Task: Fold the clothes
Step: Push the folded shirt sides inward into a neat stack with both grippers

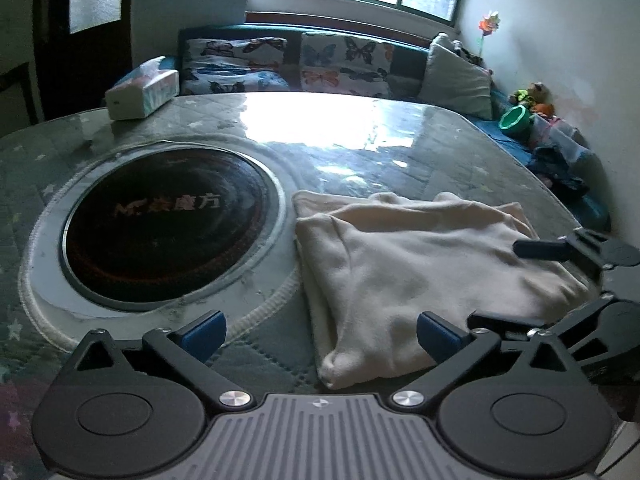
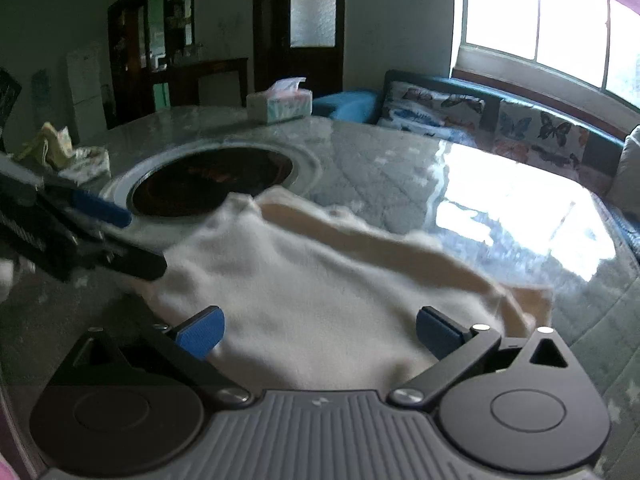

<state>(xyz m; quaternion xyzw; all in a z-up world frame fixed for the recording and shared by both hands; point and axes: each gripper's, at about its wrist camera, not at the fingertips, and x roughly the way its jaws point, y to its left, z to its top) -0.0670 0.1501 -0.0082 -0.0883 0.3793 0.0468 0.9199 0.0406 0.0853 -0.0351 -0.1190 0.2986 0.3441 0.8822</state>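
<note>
Cream garment (image 1: pixel 420 264), folded, lies on the glass-topped table (image 1: pixel 360 128) at centre right of the left wrist view, beside the round black cooktop (image 1: pixel 168 220). Left gripper (image 1: pixel 320 334) and right gripper (image 2: pixel 320 332) both spread wide, grasping nothing. Tissue box (image 1: pixel 142 94) upper left.

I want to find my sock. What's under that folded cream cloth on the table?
The folded cream garment lies flat on the glass-topped table, over its quilted cover, beside the round black cooktop. Anything tucked beneath or inside its folds is covered and cannot be seen.
</note>
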